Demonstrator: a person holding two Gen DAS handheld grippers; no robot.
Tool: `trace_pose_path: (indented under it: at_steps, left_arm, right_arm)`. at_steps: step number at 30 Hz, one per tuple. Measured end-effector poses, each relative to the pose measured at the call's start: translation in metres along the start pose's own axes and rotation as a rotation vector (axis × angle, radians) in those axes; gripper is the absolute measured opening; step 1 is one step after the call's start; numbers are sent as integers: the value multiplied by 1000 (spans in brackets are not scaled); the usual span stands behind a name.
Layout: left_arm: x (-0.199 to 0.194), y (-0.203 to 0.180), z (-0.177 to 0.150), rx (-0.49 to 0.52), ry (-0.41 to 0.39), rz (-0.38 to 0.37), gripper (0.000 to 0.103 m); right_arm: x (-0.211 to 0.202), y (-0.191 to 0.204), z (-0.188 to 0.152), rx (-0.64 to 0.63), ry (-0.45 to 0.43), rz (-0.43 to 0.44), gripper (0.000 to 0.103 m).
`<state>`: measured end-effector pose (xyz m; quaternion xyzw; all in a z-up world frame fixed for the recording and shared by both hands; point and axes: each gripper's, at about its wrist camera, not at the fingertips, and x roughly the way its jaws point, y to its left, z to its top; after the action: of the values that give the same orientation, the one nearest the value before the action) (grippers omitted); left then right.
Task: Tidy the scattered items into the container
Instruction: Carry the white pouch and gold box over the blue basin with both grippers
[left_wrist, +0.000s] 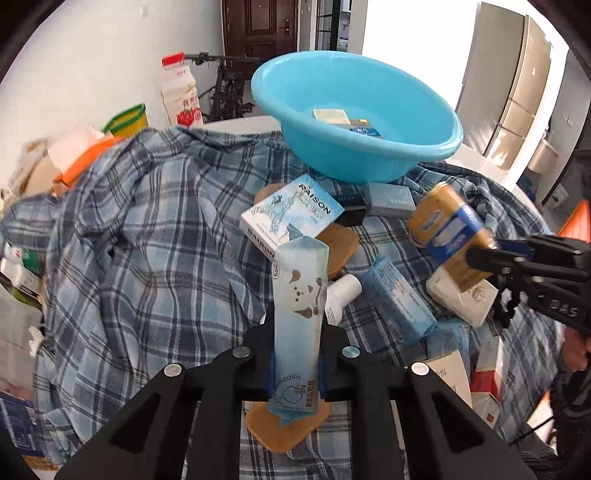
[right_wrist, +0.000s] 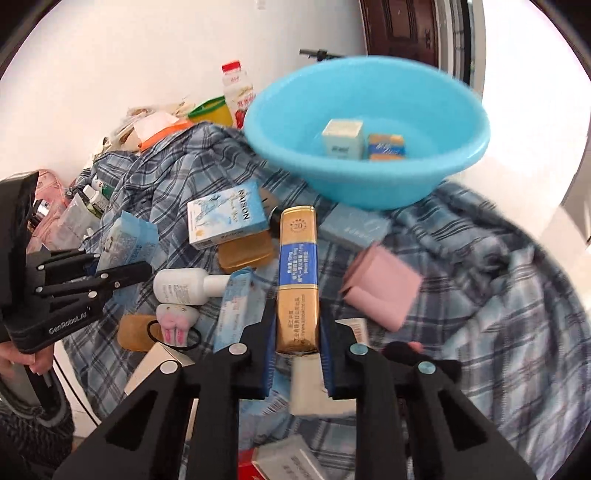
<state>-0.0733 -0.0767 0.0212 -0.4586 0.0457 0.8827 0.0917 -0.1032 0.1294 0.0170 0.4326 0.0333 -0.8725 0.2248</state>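
A blue plastic basin (left_wrist: 369, 147) (right_wrist: 369, 181) stands at the far side of a table covered by a plaid shirt; two small boxes (right_wrist: 341, 138) lie in it. My left gripper (left_wrist: 297, 354) is shut on a light blue pouch with a puppy print (left_wrist: 299, 295), held upright above the cloth. My right gripper (right_wrist: 297, 343) is shut on a gold and blue carton (right_wrist: 297, 273), also seen at the right in the left wrist view (left_wrist: 452, 230). Scattered items remain: a RAISON box (left_wrist: 291, 218) (right_wrist: 225, 218), a white bottle (right_wrist: 184, 286), a pink pack (right_wrist: 382, 290).
Brown pads (right_wrist: 245, 251), a pale blue box (left_wrist: 391, 199) and a blue pouch (left_wrist: 400, 299) lie on the plaid cloth (left_wrist: 147, 240). A strawberry milk carton (left_wrist: 181, 96) and a green-rimmed container (left_wrist: 127, 120) stand at the back left. More boxes crowd the near edge (right_wrist: 295, 461).
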Motion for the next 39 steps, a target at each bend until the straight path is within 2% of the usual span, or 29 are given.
trace_pose_path:
  at_steps: [6,12,15,17,20,30,36,39]
  left_arm:
    - [-3,-17,5,2,-20,-26,17]
    - [5,-35,11,14,22,-66,17]
    - [5,-47,11,36,8,-38,17]
    - [5,-51,11,44,-3,-32,17]
    - [4,-52,13,38,-5,-65,17]
    - [-4,-48,19,20,-57,-18,17]
    - [-2,-46,27,18,-45,-47,17]
    - [-5,-50,42,42,-50,-70,17]
  right_arm:
    - [-25,-31,-16,65,-27,-56,19]
    - [-41,-55,-29,116,-54,-117,19]
    - [-49,-58,-31,119,-78,-141,19]
    - [-54,-57,-32,113,-89,-141,19]
    - [-61,-54,-30,99,-111,-130,19]
    - [-67,-54,-24,110,-175,-147,19]
    - [-61,-57,-22,112,-155,-130,19]
    - [-59,-60,-19,114,-151,-129,19]
